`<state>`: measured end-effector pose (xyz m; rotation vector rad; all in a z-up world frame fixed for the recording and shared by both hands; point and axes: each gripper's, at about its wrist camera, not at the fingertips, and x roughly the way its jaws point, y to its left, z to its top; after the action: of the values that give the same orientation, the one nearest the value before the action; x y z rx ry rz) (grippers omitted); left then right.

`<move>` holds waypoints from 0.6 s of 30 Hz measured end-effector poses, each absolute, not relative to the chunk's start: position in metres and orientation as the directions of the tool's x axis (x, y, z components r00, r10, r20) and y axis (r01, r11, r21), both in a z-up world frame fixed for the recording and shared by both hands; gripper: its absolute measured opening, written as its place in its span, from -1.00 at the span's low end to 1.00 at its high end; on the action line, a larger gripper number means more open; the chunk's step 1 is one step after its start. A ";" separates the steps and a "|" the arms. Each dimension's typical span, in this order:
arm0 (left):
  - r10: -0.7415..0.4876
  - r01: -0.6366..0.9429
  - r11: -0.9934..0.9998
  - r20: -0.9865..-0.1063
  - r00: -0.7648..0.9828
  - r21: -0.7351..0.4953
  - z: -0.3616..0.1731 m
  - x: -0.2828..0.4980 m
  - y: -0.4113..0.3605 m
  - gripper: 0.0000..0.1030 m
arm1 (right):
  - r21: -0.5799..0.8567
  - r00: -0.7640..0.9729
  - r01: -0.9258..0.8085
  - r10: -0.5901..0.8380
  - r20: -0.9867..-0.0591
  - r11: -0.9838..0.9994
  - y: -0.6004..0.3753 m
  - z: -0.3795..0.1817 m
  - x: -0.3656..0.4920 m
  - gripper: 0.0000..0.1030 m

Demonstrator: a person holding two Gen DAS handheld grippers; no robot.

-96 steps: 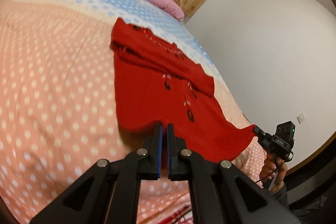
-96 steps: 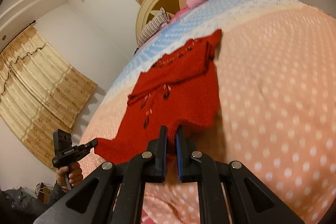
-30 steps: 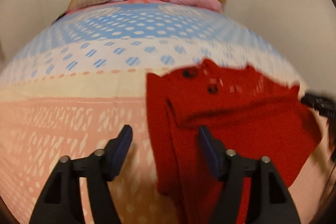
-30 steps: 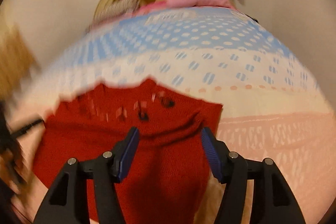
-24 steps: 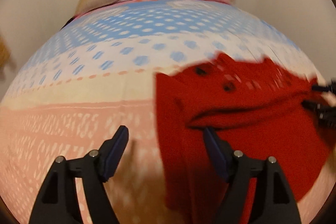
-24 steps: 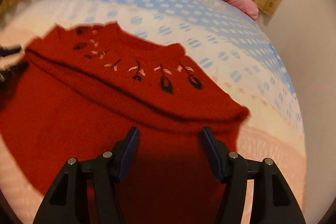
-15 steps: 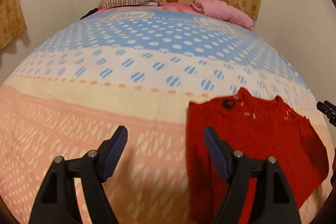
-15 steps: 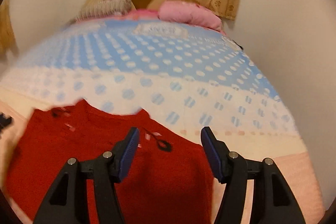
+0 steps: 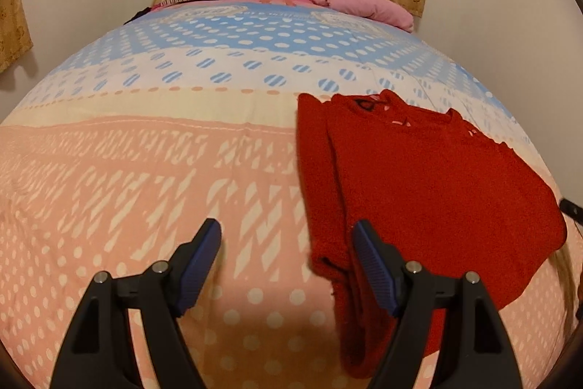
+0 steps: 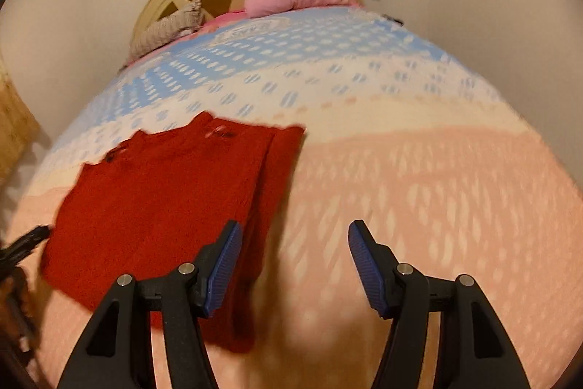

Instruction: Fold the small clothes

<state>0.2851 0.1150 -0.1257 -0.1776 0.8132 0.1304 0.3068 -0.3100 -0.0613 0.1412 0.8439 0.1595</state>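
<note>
Left wrist view: the left gripper (image 9: 288, 265) hovers with fingers spread and empty, having just widened, nothing between them. The red sweater (image 9: 430, 185) lies flat on the bedspread (image 9: 145, 170) at the right of the frame, one side folded inward, likely ready for another fold.

Right wrist view: the right gripper (image 10: 295, 265) is also released and empty; the sweater sits at the left, its folded edge just beyond the left finger.

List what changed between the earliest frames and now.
Both hand-held grippers let go of the red sweater: left hand-held gripper and right hand-held gripper now stand open, the left's jaws just widening, nothing between them. The sweater now lies folded over. Bedspread and pillows unchanged.
</note>
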 end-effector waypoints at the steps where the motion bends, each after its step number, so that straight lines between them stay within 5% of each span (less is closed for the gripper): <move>1: 0.054 -0.184 0.978 -0.731 0.680 -0.099 -0.126 0.285 0.113 0.51 | 0.201 0.651 -0.102 0.218 -0.727 0.974 -0.307 -0.061 0.301 0.20; 4: 0.108 -0.197 0.980 -0.733 0.672 -0.036 -0.131 0.284 0.109 0.68 | 0.211 0.636 -0.165 0.268 -0.724 0.963 -0.290 -0.061 0.291 -0.11; 7: 0.133 -0.237 0.971 -0.738 0.661 -0.037 -0.136 0.285 0.116 0.85 | 0.187 0.648 -0.186 0.263 -0.715 0.965 -0.275 -0.057 0.290 -0.12; 18: 0.114 -0.290 0.949 -0.718 0.687 -0.127 -0.137 0.272 0.134 0.86 | 0.186 0.548 -0.377 0.380 -0.745 0.907 -0.154 -0.071 0.321 -0.12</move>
<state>0.2717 0.1338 -0.1368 -0.2389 0.7834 0.2288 0.3212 -0.1538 -0.0705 0.0042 0.8833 0.4483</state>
